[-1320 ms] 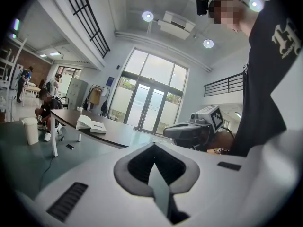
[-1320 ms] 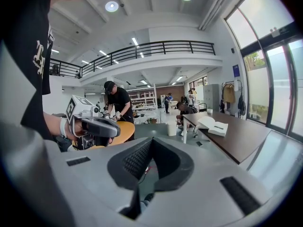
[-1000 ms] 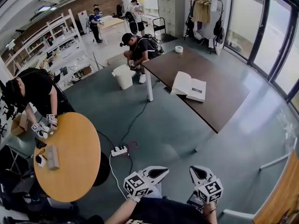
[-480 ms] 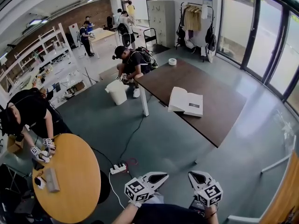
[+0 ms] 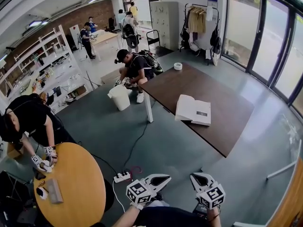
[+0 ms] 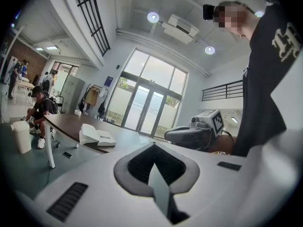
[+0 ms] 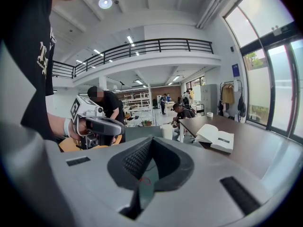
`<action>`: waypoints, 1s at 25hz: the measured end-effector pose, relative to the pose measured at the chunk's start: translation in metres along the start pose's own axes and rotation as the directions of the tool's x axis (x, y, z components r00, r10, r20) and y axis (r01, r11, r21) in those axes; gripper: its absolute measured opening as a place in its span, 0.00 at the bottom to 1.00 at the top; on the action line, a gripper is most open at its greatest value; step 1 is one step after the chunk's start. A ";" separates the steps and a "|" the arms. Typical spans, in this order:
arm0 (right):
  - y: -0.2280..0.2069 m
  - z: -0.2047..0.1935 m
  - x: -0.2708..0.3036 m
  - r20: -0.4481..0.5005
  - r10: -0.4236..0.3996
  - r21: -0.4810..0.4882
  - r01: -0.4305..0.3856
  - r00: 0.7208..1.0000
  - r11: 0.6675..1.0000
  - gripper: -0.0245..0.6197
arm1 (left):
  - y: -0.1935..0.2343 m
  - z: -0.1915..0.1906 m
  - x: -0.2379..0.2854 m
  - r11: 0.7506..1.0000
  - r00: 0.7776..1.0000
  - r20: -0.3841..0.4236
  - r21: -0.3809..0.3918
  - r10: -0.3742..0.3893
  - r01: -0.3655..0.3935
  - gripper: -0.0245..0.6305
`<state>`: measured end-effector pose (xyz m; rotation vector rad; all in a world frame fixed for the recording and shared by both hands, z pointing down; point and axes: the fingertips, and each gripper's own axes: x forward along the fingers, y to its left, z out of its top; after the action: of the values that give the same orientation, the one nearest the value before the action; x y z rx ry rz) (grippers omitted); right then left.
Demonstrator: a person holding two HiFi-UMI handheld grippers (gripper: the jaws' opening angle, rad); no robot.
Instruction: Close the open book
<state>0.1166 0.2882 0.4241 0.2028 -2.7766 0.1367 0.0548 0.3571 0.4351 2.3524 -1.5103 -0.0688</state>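
The open book (image 5: 192, 110) lies with white pages up on the long dark brown table (image 5: 227, 93), some way ahead of me across the grey floor. It also shows in the left gripper view, book (image 6: 94, 135), and in the right gripper view, book (image 7: 215, 137). My left gripper (image 5: 160, 178) and right gripper (image 5: 198, 178) are side by side at the bottom of the head view, held over the floor and far short of the table. Both point toward the book. The left gripper (image 6: 154, 174) and right gripper (image 7: 144, 174) each have jaws closed together with nothing between them.
A round wooden table (image 5: 80, 183) stands at the left with a person (image 5: 28, 122) working at it. A power strip (image 5: 122, 177) and cables lie on the floor just ahead. A crouching person (image 5: 132, 67) and a white bucket (image 5: 119, 97) are by the table's far corner, where a tape roll (image 5: 178, 66) rests.
I have walked forward: the brown table and book sit lower and nearer in the head view, and the round table has slid toward the lower left. Both grippers keep their pose, still closed.
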 end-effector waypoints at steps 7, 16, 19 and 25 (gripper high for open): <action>-0.005 0.014 0.033 -0.005 -0.013 -0.007 0.013 1.000 1.000 0.02 | 0.041 0.007 -0.007 1.000 1.000 -0.002 -0.014 -0.001 0.001 0.04; 0.000 0.005 0.060 -0.029 -0.009 -0.002 0.009 1.000 1.000 0.02 | 0.079 0.007 -0.025 1.000 1.000 0.005 -0.022 0.012 -0.012 0.05; 0.000 -0.001 0.062 -0.061 -0.003 0.002 0.003 0.998 1.000 0.02 | 0.087 0.007 -0.028 0.999 1.000 0.007 -0.030 0.027 -0.027 0.05; -0.010 0.005 0.079 -0.030 0.019 0.015 -0.018 0.999 1.000 0.02 | 0.102 0.003 -0.026 0.997 0.998 -0.003 -0.044 0.061 -0.061 0.04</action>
<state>0.0432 0.2684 0.4478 0.1777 -2.7484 0.1642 -0.0459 0.3416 0.4603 2.2699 -1.5623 -0.0849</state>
